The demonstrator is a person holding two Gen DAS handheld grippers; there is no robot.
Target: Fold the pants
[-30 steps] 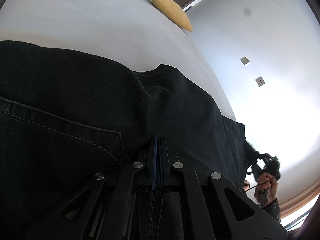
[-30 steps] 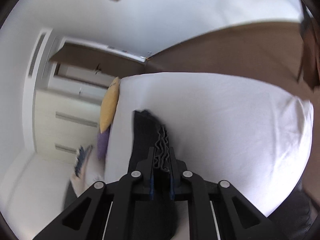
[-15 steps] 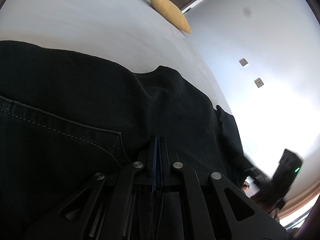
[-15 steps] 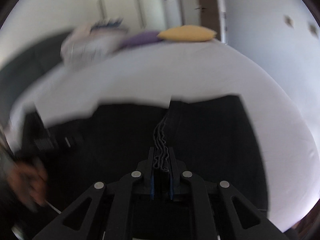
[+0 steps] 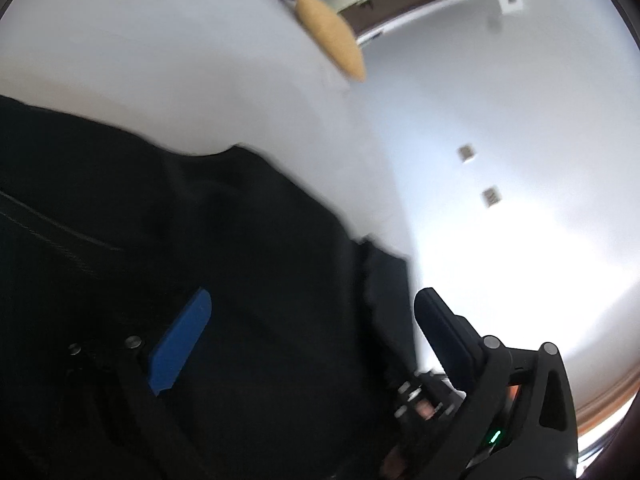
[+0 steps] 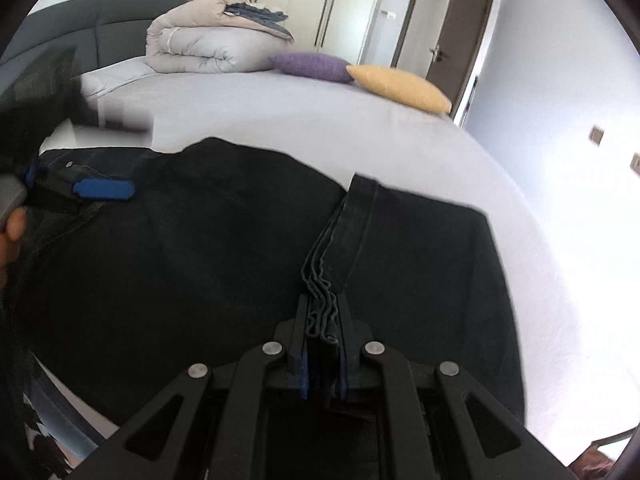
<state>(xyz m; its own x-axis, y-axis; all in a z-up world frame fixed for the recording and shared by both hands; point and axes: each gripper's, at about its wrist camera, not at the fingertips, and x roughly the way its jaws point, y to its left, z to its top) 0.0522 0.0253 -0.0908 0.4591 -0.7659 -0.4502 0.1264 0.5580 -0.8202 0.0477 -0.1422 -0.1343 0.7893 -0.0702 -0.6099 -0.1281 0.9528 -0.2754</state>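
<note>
Left tool angled down over the pants, jaws opening and spread wide, one blue pad on the left and a dark finger on the right, black cloth lying beneath the gap but not pressed by either; picture blurred. Seen again from the right wrist view at the far left edge, held in a hand, blue pad over the waist end of the garment. Right tool tipped down and forward, clenched on a bunched stack of pants layers, wavy cut edges of the cloth standing up between the narrow jaws, black linkage arms with round silver rivets fanning out below. Pants spread flat across the white bed, dark black denim, heavy and matte, a stitched hem edge running up from the clamped bunch, pale topstitching along a pocket line. Bed sheet smooth and pale. Purple cushion and yellow cushion side by side and touching at the far edge, both plump, lens-shaped and nubby. Rolled pale duvet beyond them, soft and puffy, against a dark padded headboard
</note>
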